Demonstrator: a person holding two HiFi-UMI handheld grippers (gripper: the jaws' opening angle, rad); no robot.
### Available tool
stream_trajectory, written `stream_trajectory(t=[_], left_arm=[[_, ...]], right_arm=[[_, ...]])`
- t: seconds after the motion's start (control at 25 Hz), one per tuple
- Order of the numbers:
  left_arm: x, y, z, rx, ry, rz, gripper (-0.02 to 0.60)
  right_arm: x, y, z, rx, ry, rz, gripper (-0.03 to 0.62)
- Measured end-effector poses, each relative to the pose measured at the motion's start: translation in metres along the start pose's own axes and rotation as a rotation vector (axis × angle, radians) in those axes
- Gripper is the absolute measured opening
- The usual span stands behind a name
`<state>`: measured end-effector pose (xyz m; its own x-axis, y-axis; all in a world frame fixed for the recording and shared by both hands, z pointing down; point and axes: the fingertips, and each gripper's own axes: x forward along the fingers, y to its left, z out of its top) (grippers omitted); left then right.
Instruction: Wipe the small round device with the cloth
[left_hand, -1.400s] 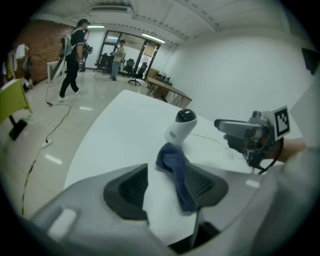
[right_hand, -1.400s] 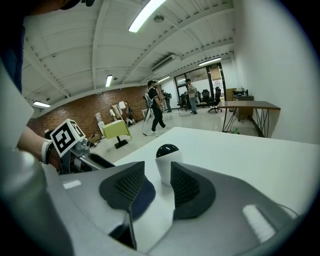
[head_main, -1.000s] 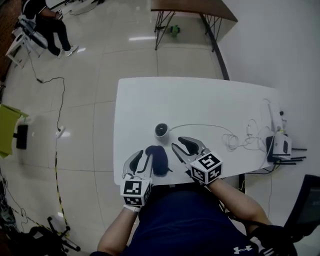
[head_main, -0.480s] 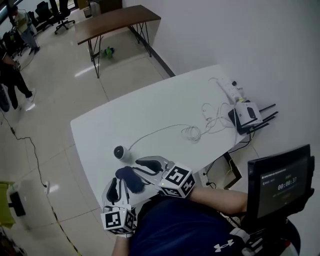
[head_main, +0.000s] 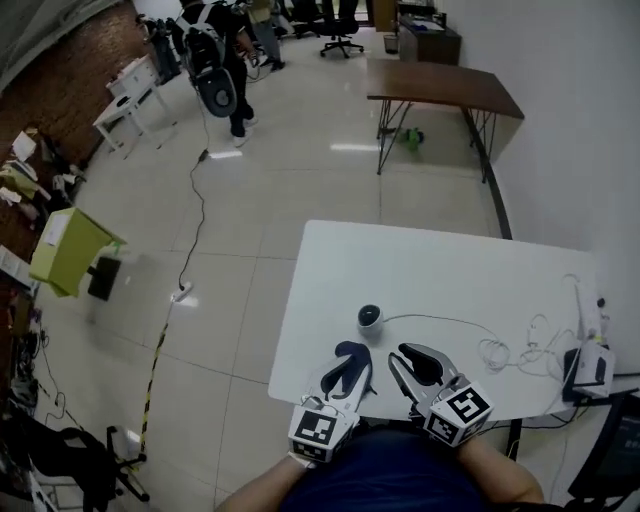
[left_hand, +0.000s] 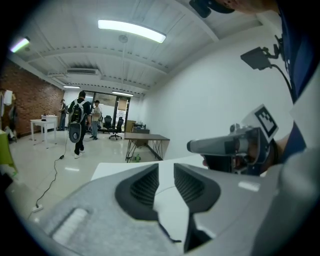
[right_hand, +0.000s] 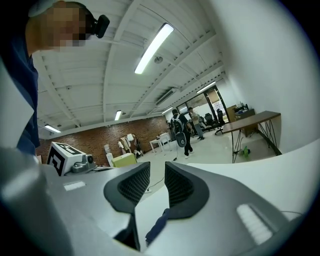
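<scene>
**Limp cloth at the near edge, light tethered device just beyond**

The cloth (head_main: 352, 351) is a dark blue crumple low in the centre of the head view. It lies on the white bench (head_main: 450, 270) close to the near edge, right at the tips of the left claw (head_main: 348, 372). The small round device (head_main: 369, 318) sits just above it in the frame, apart from it. A thin white cable (head_main: 440, 320) trails off to the right into a loose coil.

Both claws are released, and the jaws of both have just been closing. The left claw shows only bare bench between its pads. The right claw (head_main: 412, 362) also stands apart; in its own view a fold of cloth shows low in the gap, under the pads and not pinched.

The cloth looks light and limp and would drape from wherever it is taken. A raised fold near its middle looks the best hold, so that a bunch of fabric backs the wipe. The device is probably light and smooth-shelled, so it is likely to skid on the bare top or be tugged by its cable. The free claw could steady it low on its side.

Two edges are close: the bench's left edge toward the frame's left and the near edge just below the cloth. Open top lies above and to the right, and the cable clutter at far right is well apart
</scene>
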<state>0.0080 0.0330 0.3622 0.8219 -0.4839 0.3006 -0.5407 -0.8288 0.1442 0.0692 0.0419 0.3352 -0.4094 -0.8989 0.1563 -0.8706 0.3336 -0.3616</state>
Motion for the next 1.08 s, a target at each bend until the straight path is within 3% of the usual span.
stream_trajectory(t=[0.32,0.64,0.88,1.08], left_arm=[[-0.005,-0.001,-0.011,0.003,0.025,0.045,0.094],[-0.006,-0.008,0.012,0.032,-0.018,0.055,0.092],[0.001,-0.008,0.0,0.048,0.009,0.064,0.094],[-0.002,-0.01,0.008,0.04,0.009,0.054,0.092]], right_arm=[[0.003,0.012,0.009,-0.031,0.016,0.031,0.095],[-0.004,0.014,0.022,-0.125,-0.028,0.057,0.095],[-0.007,0.003,0.025,-0.101,-0.009,0.004,0.095],[-0.005,0.005,0.018,-0.133,-0.018,0.043,0.095]])
